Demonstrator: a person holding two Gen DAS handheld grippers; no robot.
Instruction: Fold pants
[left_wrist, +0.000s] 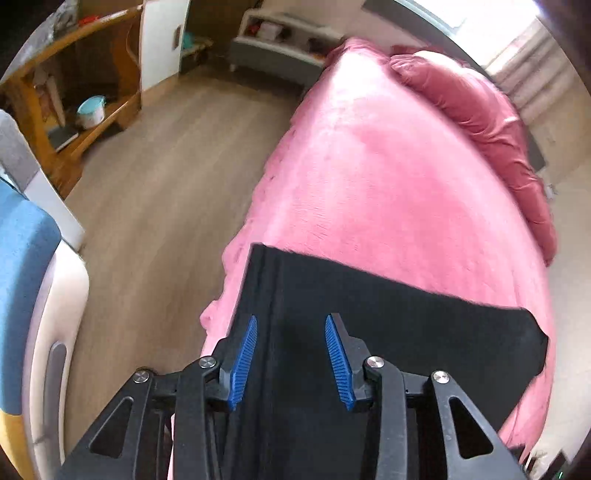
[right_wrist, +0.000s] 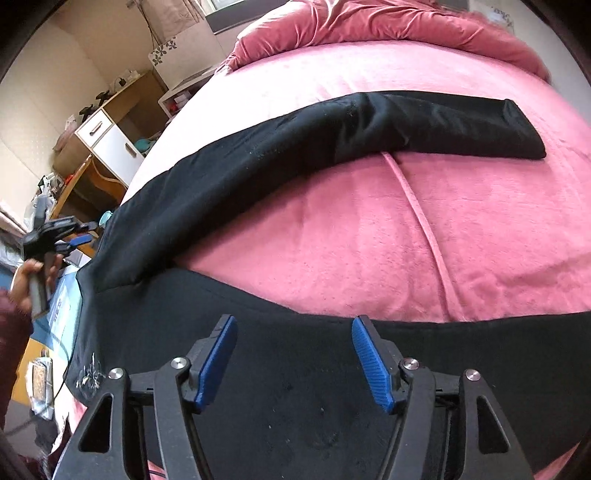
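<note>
Black pants (right_wrist: 295, 155) lie spread on a pink bed (right_wrist: 369, 229), legs apart in a V. One leg runs to the far right (right_wrist: 480, 125); the other lies under my right gripper (right_wrist: 293, 328), which is open just above the cloth. In the left wrist view my left gripper (left_wrist: 290, 325) is open over the waist end of the pants (left_wrist: 388, 332), near the bed's left edge. The left gripper also shows in the right wrist view (right_wrist: 55, 236), held in a hand off the bed's left side. A small white print (right_wrist: 88, 376) marks the pants near the waist.
A dark pink duvet (left_wrist: 480, 110) is bunched along the bed's far side. Wooden floor (left_wrist: 166, 184) lies left of the bed. A wooden desk (left_wrist: 74, 92), a white cabinet (right_wrist: 110, 140) and a grey bench (left_wrist: 277, 55) stand by the walls.
</note>
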